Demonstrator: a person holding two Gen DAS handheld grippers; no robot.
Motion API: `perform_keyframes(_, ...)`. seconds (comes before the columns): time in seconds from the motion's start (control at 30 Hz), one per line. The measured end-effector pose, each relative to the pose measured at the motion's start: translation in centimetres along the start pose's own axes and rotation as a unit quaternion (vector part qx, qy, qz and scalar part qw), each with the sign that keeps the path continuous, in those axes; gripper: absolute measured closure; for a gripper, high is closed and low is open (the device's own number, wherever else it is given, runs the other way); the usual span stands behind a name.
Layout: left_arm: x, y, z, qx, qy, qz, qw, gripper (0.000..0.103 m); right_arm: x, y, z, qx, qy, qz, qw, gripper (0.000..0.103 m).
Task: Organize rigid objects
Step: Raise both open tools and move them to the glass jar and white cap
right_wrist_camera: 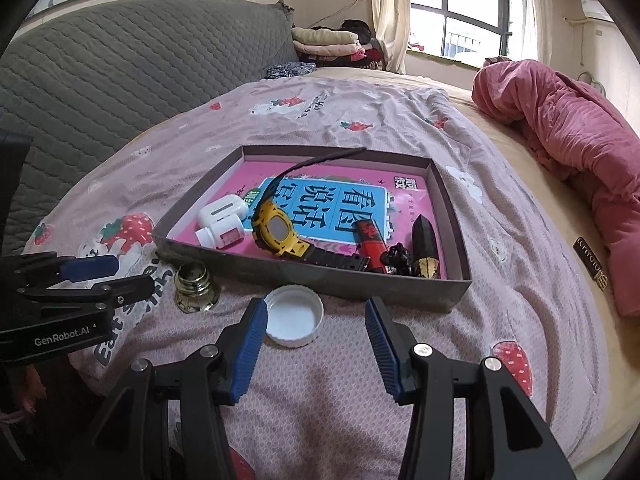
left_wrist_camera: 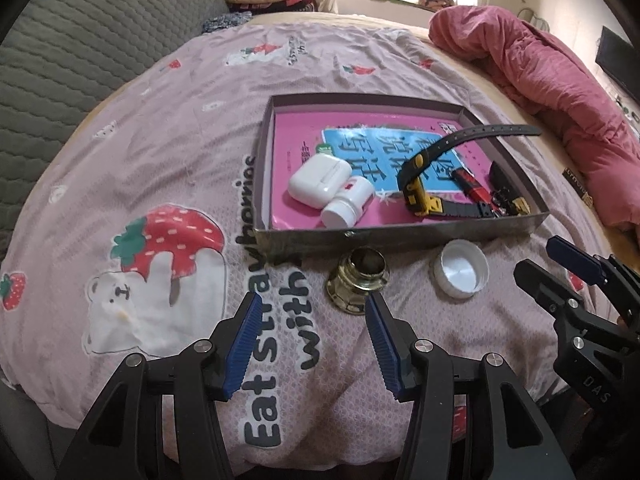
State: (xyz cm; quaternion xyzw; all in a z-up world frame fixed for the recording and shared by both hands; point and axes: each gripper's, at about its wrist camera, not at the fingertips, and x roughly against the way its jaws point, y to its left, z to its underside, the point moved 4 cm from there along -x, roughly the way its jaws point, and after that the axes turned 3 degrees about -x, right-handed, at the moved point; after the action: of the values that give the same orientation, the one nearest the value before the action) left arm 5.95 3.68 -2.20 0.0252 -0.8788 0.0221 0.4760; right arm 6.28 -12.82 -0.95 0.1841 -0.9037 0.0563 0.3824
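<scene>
A shallow grey box lies on the pink bedspread with a pink book lining it. In it are a white earbud case, a white pill bottle, a yellow-and-black watch, a red lighter and a black-and-gold lipstick. In front of the box lie a gold metal fitting and a white cap. My left gripper is open and empty just short of the fitting. My right gripper is open, its left pad beside the cap.
A rolled red quilt lies along the right side of the bed. A grey quilted headboard stands at the left. Folded clothes are stacked at the back by the window.
</scene>
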Motion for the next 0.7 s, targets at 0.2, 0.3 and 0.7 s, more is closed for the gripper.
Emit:
perform_keyframes(0.2,-1.1,-0.4,0.4,0.002,0.005,0.014,0.9999,0.048,-0.8,0.2,0.6,0.004,0.011,-0.002,1.0,0.053)
perform_keyframes(0.3,-1.6,-0.5,0.5,0.005,0.005,0.023,0.9997,0.048,-1.3,0.3,0.9,0.003,0.017,-0.006,1.0,0.053)
perform_keyframes(0.7,-3.9,-1.4,0.1,0.005,0.016,0.044,0.9989,0.047,-4.1,1.1,2.1,0.016,0.041,-0.012,0.999,0.053)
